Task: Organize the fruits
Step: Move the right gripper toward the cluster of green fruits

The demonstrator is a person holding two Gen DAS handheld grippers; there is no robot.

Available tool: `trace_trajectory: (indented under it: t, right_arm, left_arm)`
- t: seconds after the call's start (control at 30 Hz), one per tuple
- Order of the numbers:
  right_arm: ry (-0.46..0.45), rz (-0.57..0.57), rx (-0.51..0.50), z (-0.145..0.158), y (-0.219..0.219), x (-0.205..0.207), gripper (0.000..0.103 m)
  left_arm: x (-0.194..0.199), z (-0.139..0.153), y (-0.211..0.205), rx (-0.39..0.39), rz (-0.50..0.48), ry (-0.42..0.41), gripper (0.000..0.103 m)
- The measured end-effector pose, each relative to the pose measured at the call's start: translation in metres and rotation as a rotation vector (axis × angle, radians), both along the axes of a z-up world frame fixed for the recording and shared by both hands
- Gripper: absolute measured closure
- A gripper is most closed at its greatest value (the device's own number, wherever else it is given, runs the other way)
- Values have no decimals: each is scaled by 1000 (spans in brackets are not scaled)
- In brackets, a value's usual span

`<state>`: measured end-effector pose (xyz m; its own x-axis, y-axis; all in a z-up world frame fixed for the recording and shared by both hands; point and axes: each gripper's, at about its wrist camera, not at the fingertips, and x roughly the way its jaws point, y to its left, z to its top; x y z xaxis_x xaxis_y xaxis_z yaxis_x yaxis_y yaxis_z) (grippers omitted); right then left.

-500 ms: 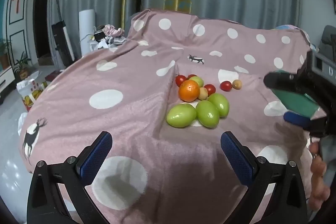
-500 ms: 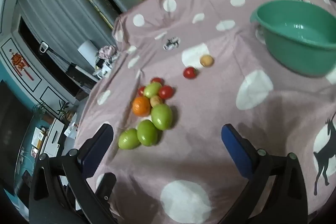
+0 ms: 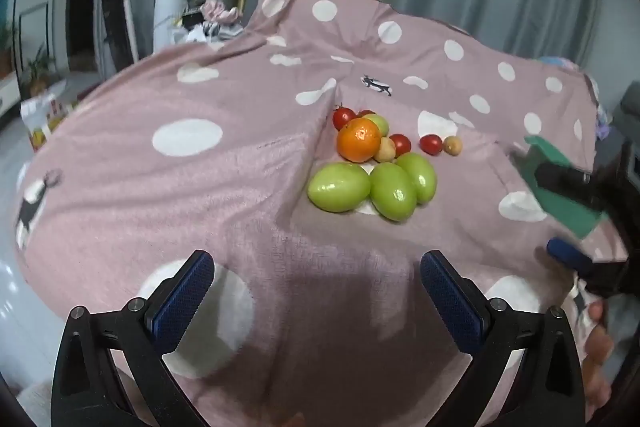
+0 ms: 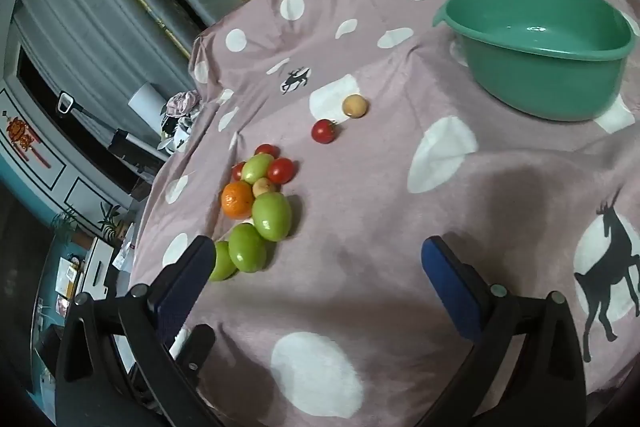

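Starting pick stage: hovering left gripper and right gripper over cloth, both jaws wide, holding nothing. Fruits clustered mid-cloth, bowl well apart, empty. Next: reaching, closing on one fruit.

A: How does the left gripper stand?
B: Jaws spread wide, nothing between them; the blue pads face each other low in the left wrist view.

A: And the right gripper?
B: Likewise agape and holding nothing, with blue pads on black fingers. In the left wrist view it enters from the right edge, one blue fingertip showing; its jaw state cannot be read there.

A: Is any hand visible?
B: Bare fingers of the right hand show at the lower right of the left wrist view, below that gripper's body.
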<state>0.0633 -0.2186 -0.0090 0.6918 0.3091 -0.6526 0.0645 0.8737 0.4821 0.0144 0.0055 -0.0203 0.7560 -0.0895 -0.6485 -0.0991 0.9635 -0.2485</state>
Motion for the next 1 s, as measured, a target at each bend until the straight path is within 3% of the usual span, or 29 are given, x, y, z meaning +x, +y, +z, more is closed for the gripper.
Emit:
trace_trajectory:
  t: [0.3,0.6,0.77,0.87,1.0]
  right_arm:
    - [23,10,-82,-10,-3,-7,0]
    - [-89,56,-225,-7,-8,-31,0]
    - [-168,149,-419,-12,8,-47,0]
    - [-197,194,-576,-19,21,-51,0]
    - [-224,208,-712,-29,30,-51,0]
  left_arm:
    - [5,-3,2,-37,-3,48,1]
    - [4,-3,8,-94,-17,56,1]
    - [3,-4,8,-20,-1,66,1]
    - [0,-4,11,-7,-5,55,1]
    - [-1,-4,14,3,-1,53,1]
